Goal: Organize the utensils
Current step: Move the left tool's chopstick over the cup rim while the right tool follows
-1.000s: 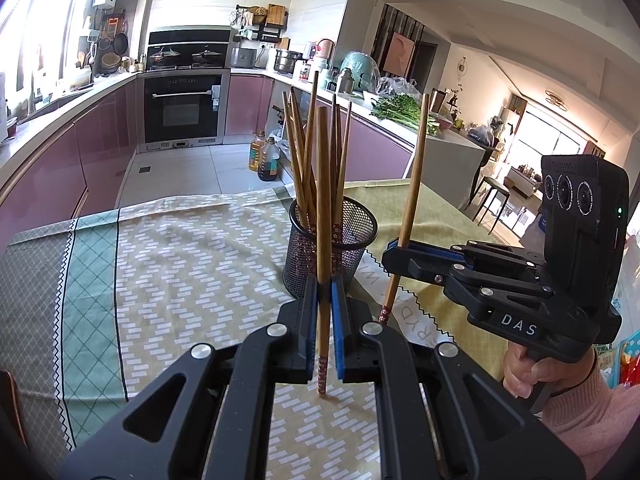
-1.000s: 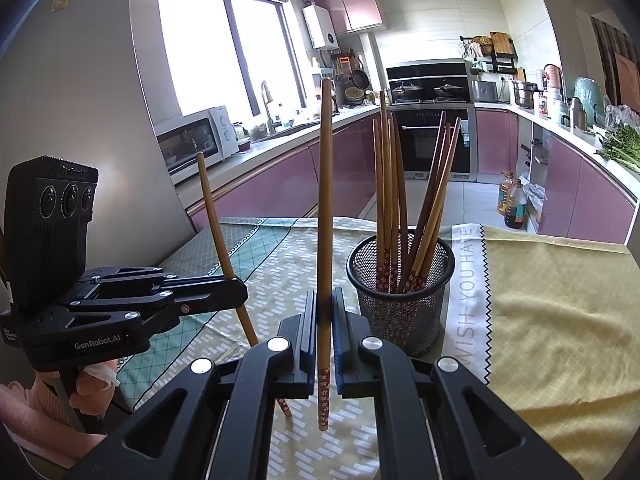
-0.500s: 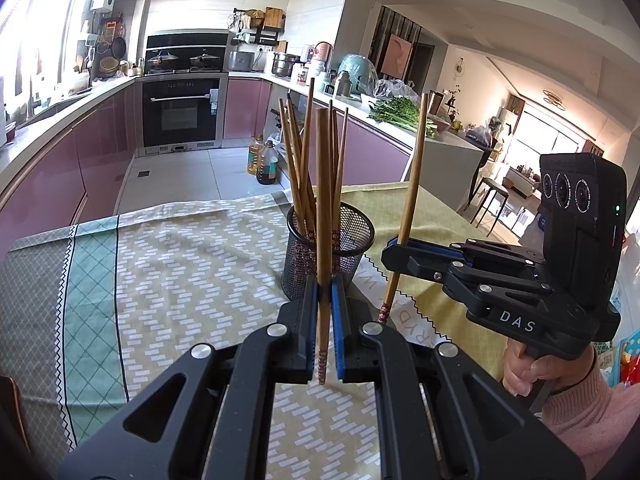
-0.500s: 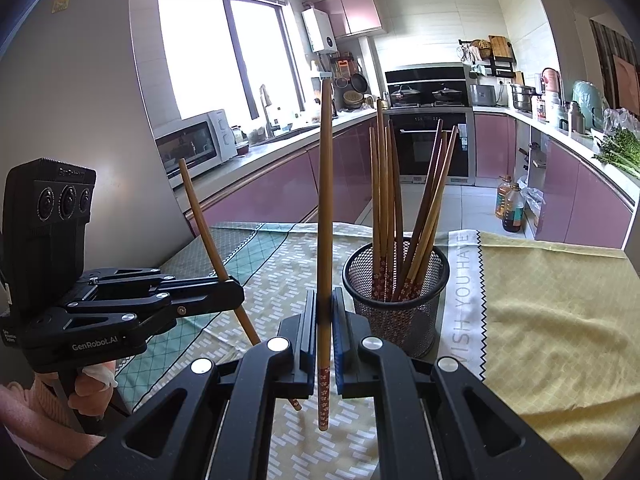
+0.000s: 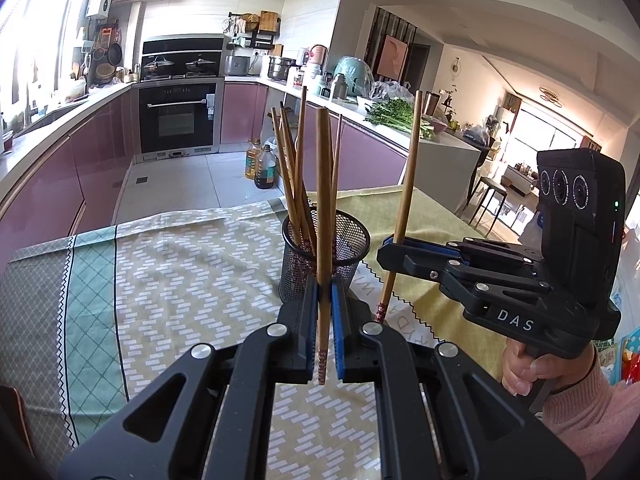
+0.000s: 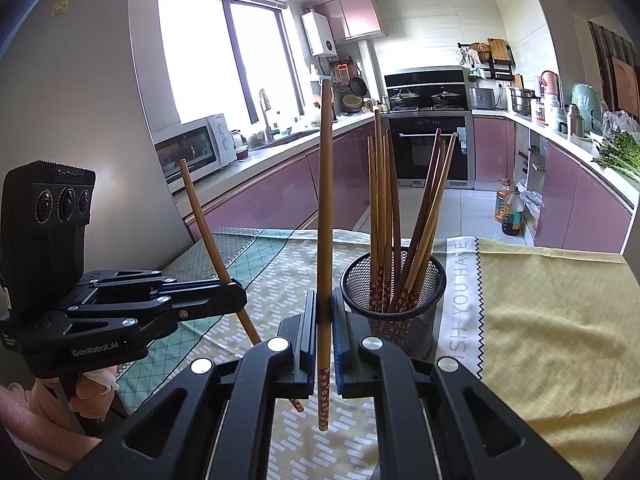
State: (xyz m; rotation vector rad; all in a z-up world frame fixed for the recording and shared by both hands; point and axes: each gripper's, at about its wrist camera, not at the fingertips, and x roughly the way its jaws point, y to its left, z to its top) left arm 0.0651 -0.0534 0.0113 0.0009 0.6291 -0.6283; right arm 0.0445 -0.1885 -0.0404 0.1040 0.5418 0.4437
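The left gripper [image 5: 324,316] pinches one wooden chopstick [image 5: 323,216] upright; the right gripper [image 6: 325,324] is clamped on a second chopstick [image 6: 325,216] in the same manner. Directly ahead of both stands a black mesh holder [image 6: 394,300], already carrying several chopsticks. It rests on a patterned tablecloth [image 5: 180,280], green and yellow, covering the table. Beyond lies a kitchen with pink cabinets [image 6: 280,196], a built-in oven [image 5: 178,120], a microwave [image 6: 192,152] and a bright window [image 6: 216,48].
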